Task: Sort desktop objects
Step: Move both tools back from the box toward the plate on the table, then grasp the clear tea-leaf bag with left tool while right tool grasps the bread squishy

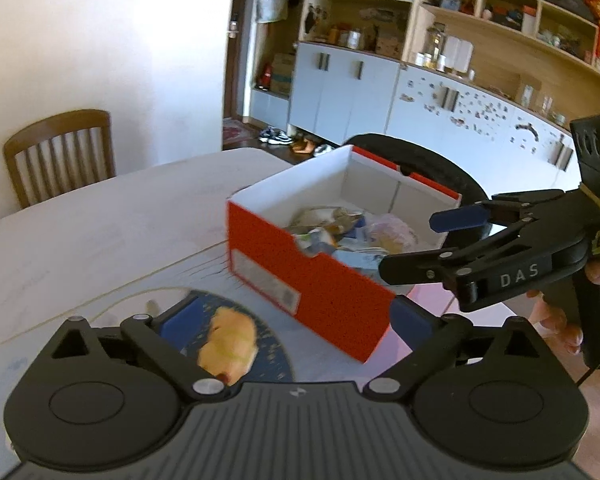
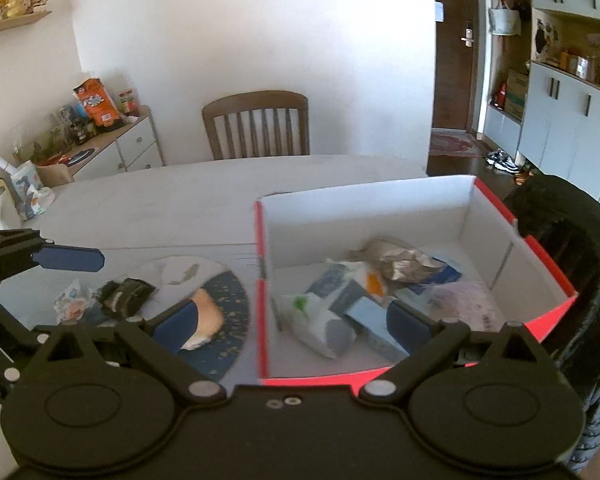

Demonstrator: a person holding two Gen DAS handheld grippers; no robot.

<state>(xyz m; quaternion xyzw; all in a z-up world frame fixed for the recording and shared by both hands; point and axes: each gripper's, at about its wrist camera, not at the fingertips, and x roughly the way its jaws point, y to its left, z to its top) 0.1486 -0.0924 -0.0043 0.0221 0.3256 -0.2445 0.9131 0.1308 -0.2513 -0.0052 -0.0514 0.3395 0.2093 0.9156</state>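
Both grippers stood wide apart, gripping nothing: the left gripper hung over an orange soft toy on a blue mat, the right gripper over the packet-filled red shoebox just beside it.

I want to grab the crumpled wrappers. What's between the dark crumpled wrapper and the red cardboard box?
In the right wrist view, an orange bun-like lump on a round blue mat lies between the dark crumpled wrapper and the red cardboard box.
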